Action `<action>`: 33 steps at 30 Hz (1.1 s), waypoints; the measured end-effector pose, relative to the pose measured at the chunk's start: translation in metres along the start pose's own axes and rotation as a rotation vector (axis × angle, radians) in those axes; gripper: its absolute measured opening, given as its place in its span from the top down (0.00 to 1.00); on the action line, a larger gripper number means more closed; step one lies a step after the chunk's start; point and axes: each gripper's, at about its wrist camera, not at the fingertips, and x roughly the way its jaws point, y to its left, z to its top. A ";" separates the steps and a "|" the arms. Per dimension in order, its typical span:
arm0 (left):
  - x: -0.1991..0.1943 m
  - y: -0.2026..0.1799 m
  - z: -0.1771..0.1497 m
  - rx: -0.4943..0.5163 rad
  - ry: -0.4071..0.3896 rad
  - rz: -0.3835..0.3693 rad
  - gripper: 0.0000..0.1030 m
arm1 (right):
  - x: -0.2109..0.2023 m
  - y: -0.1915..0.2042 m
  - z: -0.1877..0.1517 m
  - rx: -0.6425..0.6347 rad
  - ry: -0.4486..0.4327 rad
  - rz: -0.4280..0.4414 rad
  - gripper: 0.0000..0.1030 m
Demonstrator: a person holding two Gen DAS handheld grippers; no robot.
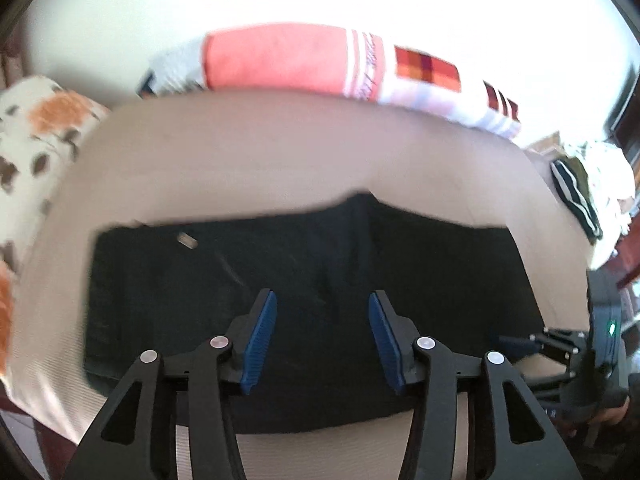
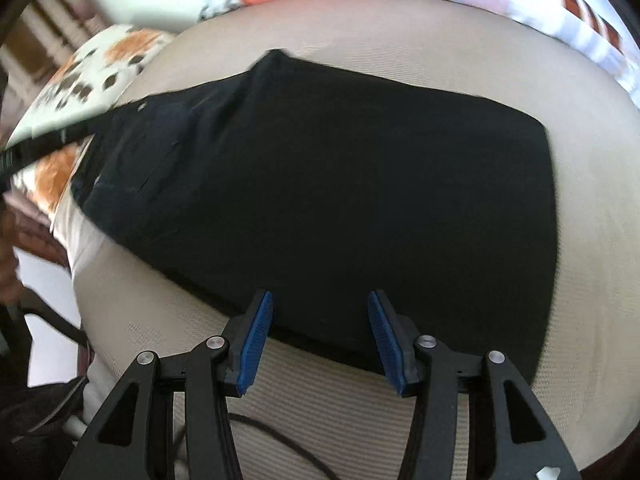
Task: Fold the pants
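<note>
Blue pads (image 1: 262,340) on your left gripper (image 1: 322,340) stand wide apart, holding nothing, and hang above the near part of the black pants (image 1: 280,280). Your right gripper (image 2: 320,338) is just as wide and empty, its tips over the pants' near hem.

Those pants lie flat on the beige mattress (image 2: 400,16), already doubled into a broad dark rectangle; a small tag (image 1: 187,240) shows on the left part in the left view, and the waist end seems to trail toward the floral pillow (image 2: 100,64) in the right view. Both views are blurred, so the layer edges are hard to read.

For the next fold, you probably want each gripper on a near corner, not mid-hem. Slide the lower finger under every layer before you close, or only the top ply will lift. Raise both corners together, carry them evenly to the far edge, and lay them down square. Watch the uneven peak along the far edge: line up to the straight stretch beside it. Keep clear of the cable (image 2: 280,436) beneath your right gripper.
</note>
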 end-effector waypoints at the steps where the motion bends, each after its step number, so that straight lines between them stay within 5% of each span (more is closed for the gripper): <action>1: -0.005 0.007 0.002 -0.006 -0.006 0.007 0.49 | 0.002 0.006 0.001 -0.021 0.006 0.007 0.53; 11: -0.022 0.097 -0.006 -0.060 0.003 0.156 0.46 | 0.020 0.049 0.021 -0.105 0.051 0.043 0.53; 18: -0.009 0.153 -0.023 -0.176 0.039 0.152 0.46 | 0.031 0.073 0.039 -0.111 0.067 0.077 0.53; 33: 0.040 0.231 -0.033 -0.359 0.176 -0.158 0.46 | 0.022 0.060 0.072 0.041 0.027 0.034 0.49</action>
